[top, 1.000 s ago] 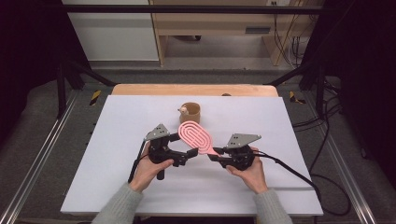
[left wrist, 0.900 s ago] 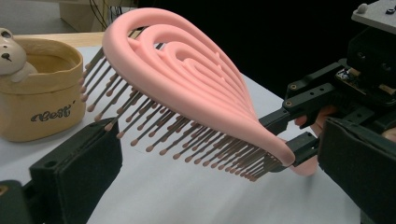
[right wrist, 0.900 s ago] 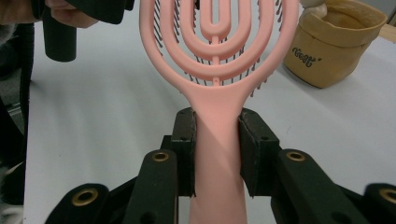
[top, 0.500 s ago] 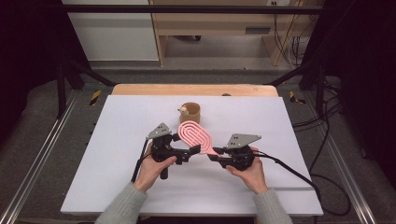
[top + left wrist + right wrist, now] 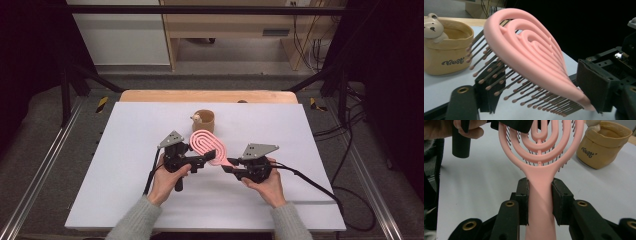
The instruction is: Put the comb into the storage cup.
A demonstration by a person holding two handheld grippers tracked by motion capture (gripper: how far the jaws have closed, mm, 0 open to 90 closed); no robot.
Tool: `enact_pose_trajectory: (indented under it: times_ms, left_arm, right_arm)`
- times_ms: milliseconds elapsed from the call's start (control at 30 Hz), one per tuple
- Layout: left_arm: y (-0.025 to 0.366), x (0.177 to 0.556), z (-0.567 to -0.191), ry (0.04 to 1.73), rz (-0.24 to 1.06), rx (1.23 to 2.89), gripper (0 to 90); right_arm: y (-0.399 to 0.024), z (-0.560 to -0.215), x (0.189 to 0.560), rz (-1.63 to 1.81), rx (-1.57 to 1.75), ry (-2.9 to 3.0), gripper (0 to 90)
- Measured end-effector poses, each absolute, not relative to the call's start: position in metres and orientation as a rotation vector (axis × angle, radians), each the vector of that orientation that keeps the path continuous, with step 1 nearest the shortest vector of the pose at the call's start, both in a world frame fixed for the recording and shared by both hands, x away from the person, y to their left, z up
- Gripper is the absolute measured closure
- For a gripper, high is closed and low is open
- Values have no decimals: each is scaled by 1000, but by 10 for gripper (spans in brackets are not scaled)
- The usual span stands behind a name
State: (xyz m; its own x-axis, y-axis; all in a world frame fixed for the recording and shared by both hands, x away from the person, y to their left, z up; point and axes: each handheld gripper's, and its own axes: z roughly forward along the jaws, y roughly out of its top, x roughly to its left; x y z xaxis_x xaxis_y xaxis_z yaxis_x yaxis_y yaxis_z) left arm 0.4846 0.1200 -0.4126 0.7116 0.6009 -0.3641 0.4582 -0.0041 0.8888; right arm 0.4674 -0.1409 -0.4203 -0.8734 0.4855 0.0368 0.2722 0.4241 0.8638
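Bench: we note a white bench top (image 5: pixel 125 165) with a strip of bare wood along its far edge (image 5: pixel 207 96); it sits inside a black metal frame.
Room: grey floor all round, dark at both sides; beyond the bench we see a pale wooden shelf unit (image 5: pixel 225 30) and loose cables on the floor at the right.
Left hand: the left hand (image 5: pixel 167 177), in a grey sleeve, comes in from the bottom edge and grips the left hand-held gripper (image 5: pixel 209 156), which points level toward the right.
Right hand: the right hand (image 5: pixel 265 184) holds the right hand-held gripper (image 5: pixel 226 167) pointing left, toward the other one; a black cable trails off it to the right.
Right hand-held gripper state: we see its two pads clamped on either side of the pink handle; in the right gripper view the brush rises straight up between them.
Left hand-held gripper state: jaws have just been closing, with the brush head between them; in the left gripper view one pad stands behind the bristles, the other at the smooth back, and a gap shows, so no grip.
Hairbrush: the pink vented hairbrush (image 5: pixel 210 145) is held clear above the bench middle, between both tools, brown ball-tipped bristles (image 5: pixel 499 82) facing down.
Cup: a tan cup (image 5: pixel 204 120) with a small bear figure (image 5: pixel 432 26) on its rim stands just beyond the brush.
Writing: dark script on the cup (image 5: pixel 452 61) reads, as far as we can tell, "Best".
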Motion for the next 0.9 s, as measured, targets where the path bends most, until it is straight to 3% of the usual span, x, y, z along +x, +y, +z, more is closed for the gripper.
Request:
enact_pose_trajectory:
  times_ms: [900]
  left_arm:
    - [118, 484, -409, 904, 67, 1587, 489]
  right_arm:
    - [-138, -422, 467, 1425, 640, 2419, 703]
